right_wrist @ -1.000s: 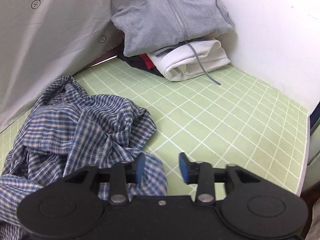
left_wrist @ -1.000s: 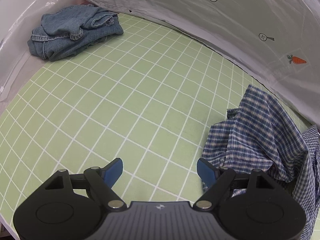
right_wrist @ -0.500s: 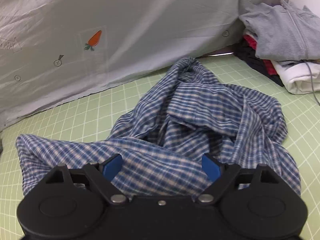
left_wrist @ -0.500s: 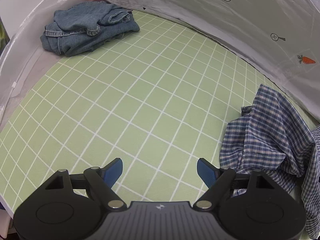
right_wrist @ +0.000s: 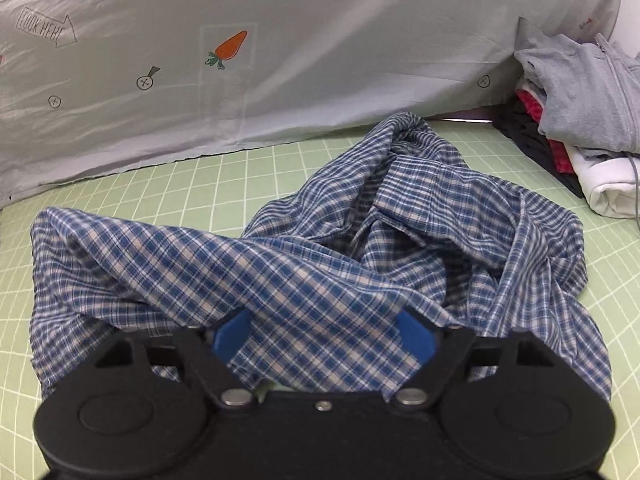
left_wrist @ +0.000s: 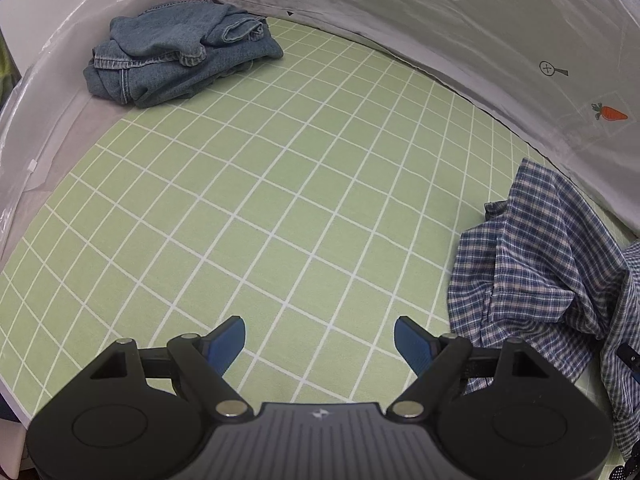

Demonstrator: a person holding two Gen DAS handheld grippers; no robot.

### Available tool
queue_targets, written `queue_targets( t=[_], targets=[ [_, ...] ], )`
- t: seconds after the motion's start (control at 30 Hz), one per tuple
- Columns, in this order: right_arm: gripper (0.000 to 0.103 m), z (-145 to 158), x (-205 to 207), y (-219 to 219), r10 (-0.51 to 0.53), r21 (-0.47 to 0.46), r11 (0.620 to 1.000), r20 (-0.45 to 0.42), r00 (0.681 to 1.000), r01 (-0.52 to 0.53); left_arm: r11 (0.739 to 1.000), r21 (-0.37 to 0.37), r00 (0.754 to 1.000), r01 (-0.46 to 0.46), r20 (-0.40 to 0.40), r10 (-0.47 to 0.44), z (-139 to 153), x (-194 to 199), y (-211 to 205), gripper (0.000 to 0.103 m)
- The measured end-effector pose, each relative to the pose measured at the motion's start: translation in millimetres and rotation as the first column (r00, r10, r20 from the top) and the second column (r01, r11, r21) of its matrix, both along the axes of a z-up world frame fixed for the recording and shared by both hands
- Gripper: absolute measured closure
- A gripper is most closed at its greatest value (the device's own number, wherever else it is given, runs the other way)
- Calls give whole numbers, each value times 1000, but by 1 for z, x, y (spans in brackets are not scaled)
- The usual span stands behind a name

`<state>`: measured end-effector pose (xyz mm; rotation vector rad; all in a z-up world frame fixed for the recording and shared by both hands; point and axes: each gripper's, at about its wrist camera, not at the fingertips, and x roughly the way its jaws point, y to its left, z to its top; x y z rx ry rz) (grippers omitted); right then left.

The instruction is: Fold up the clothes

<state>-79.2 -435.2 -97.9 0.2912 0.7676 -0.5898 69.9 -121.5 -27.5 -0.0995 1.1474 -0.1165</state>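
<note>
A crumpled blue plaid shirt [right_wrist: 360,240] lies on the green grid mat [right_wrist: 120,200] in front of a grey sheet. My right gripper [right_wrist: 324,336] sits low over the shirt's near edge. Its jaws are closing with a fold of plaid cloth between the blue pads [right_wrist: 230,336], and the pads do not clearly press on it. In the left wrist view the same shirt [left_wrist: 540,264] shows at the right edge. My left gripper [left_wrist: 320,340] hangs open over bare mat [left_wrist: 280,180] to the left of the shirt, with nothing between its fingers.
Folded blue jeans [left_wrist: 172,56] lie at the mat's far left corner. A stack of folded clothes topped by a grey zip hoodie [right_wrist: 580,80] stands at the far right. The grey sheet with a carrot print [right_wrist: 280,60] walls the back.
The right gripper swung left from the bare mat near the folded stack onto the shirt, opened wide, then narrowed over the cloth. The left gripper drifted slightly left, away from the shirt.
</note>
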Motion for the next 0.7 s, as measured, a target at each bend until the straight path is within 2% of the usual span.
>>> queue_targets(
  t=[0.03,0.07,0.1,0.27,0.4,0.47,0.53,0.63,0.7],
  targets=[
    [82,-1,0,-1,18,2,1000,-3,1000,-18,1000,-1,1000,2,-2,-2,0,-1,-1,21],
    [97,-1,-2,-2,22,0,1000,-10,1000,-22,1000,-3,1000,2,-4,-2,0,-3,-1,21],
    [103,0,-5,-3,14,-8,1000,-10,1000,-14,1000,-5,1000,2,-5,-2,0,-4,-1,21],
    [103,28,-62,-13,-55,-40,998,74,996,58,1000,-2,1000,17,-15,-17,-3,-14,-10,21],
    [102,25,-112,-36,-156,-58,986,12,988,156,999,6,998,35,-47,-35,-13,-20,-21,21],
    [88,23,-124,-44,-187,-60,981,-13,982,186,999,8,996,54,-69,-53,-18,-21,-29,21],
    [47,20,-126,-47,-201,-53,978,-31,979,200,997,6,995,76,-59,-75,-16,-23,-36,21],
    [23,19,-112,-44,-164,-45,986,-7,986,163,994,13,994,108,-22,-107,-8,-24,-44,19],
    [12,17,-94,-39,-106,-65,992,-5,994,106,995,21,995,100,-1,-100,-5,-21,-42,11]
  ],
)
